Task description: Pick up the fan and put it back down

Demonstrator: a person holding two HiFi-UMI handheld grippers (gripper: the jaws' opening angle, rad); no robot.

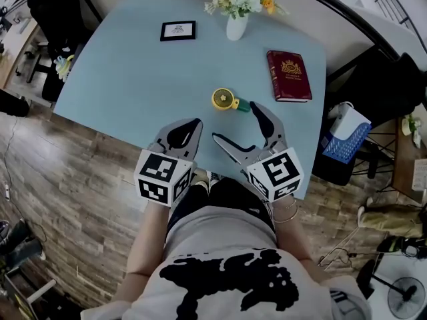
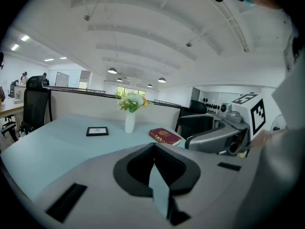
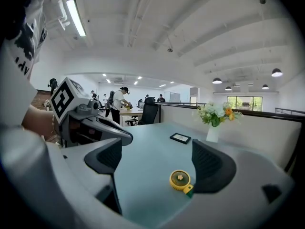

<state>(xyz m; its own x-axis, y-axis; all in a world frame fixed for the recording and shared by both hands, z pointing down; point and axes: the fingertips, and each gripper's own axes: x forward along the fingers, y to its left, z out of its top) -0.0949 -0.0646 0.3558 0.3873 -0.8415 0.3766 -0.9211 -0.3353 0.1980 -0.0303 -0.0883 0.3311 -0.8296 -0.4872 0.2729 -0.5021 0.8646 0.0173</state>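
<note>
A small yellow fan (image 1: pixel 225 99) with a green handle lies flat on the light blue table (image 1: pixel 133 79), near its front edge. My right gripper (image 1: pixel 239 127) is open just in front of it, its far finger beside the green handle. In the right gripper view the fan (image 3: pixel 180 179) lies on the table between the open fingers, close to the right finger (image 3: pixel 212 163), and nothing is held. My left gripper (image 1: pixel 193 127) hovers over the table's front edge to the left, jaws shut on nothing (image 2: pixel 155 161). It stands apart from the fan.
A red book (image 1: pixel 289 75) lies at the right, a white vase of flowers (image 1: pixel 237 19) stands at the back, and a small black picture frame (image 1: pixel 178 31) is to its left. A blue basket (image 1: pixel 347 142) and chairs stand beside the table on the wood floor.
</note>
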